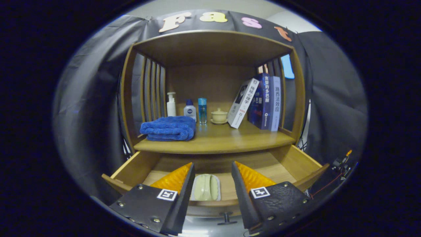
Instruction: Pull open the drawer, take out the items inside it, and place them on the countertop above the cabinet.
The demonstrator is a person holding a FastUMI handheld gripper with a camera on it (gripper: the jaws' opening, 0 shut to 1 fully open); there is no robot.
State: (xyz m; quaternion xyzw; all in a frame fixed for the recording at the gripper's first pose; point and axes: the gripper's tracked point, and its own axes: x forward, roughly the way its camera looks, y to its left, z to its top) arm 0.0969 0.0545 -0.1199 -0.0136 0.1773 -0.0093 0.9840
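— Now, spread wide: gripper with both fingers apart, touching nothing, hovering over the pulled-out wooden drawer.

— And between them?

— Pale green, lumpy, oblong item in a light tray, lying on the drawer floor close behind the front panel, framed in the gap between the fingers and somewhat ahead of them. No contact yet.

— Drawer open enough?

— Looks so: side walls well out, floor exposed, small dark knob showing below the front panel. Opening step judged done; picking step in hand.

— How to do it well?

— Come straight down, keeping the item centred in the gap. Close across the narrow sides, not the long ends, since the spread looks only a little wider than the tray. Stay clear of the front panel on the descent. Squeeze gently; may be soft or slippery. Lift fully above the drawer walls before moving forward.

— Where to put it?

— Wooden countertop just above the drawer. Bare middle stretch, between the folded blue towel on one side and the leaning white book with the upright blue books on the other. Behind that gap: white pump bottle, two small bottles, cream lidded cup on a saucer. Set down near the front edge, well short of those.
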